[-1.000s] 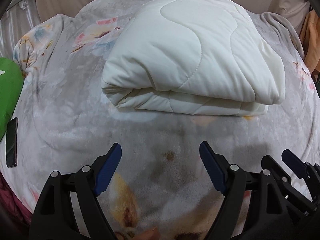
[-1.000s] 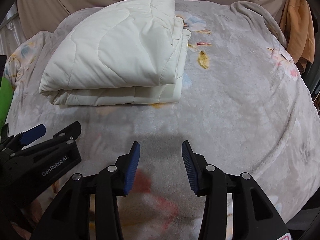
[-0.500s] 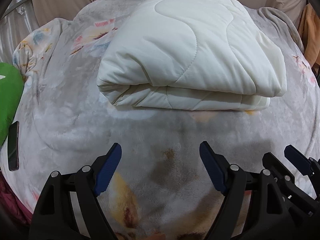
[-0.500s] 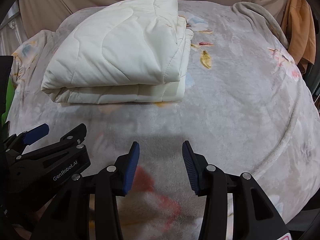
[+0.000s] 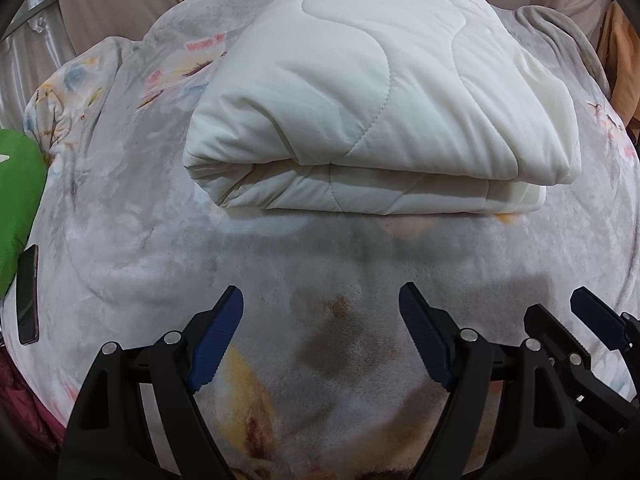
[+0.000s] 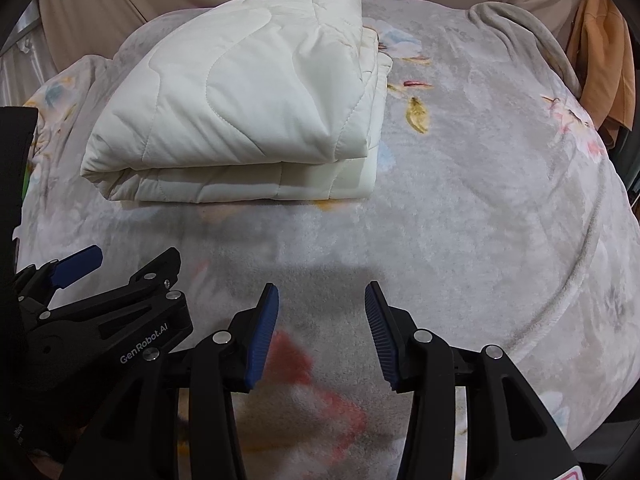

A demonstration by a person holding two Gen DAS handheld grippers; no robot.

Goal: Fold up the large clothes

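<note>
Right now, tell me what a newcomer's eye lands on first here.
The folded cream quilt stands out first, a thick stack lying toward the far side of the grey floral blanket. Next come the left gripper and right gripper, both open and empty over the blanket. A dark phone lies at the left edge.

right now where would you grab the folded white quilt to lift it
Grip the folded white quilt at its near edge, where the rounded fold and stacked layers face both tongs. Come in low from the front over the grey floral blanket, left tongs toward the left corner, right tongs toward the right, probably pinching all layers together.
</note>
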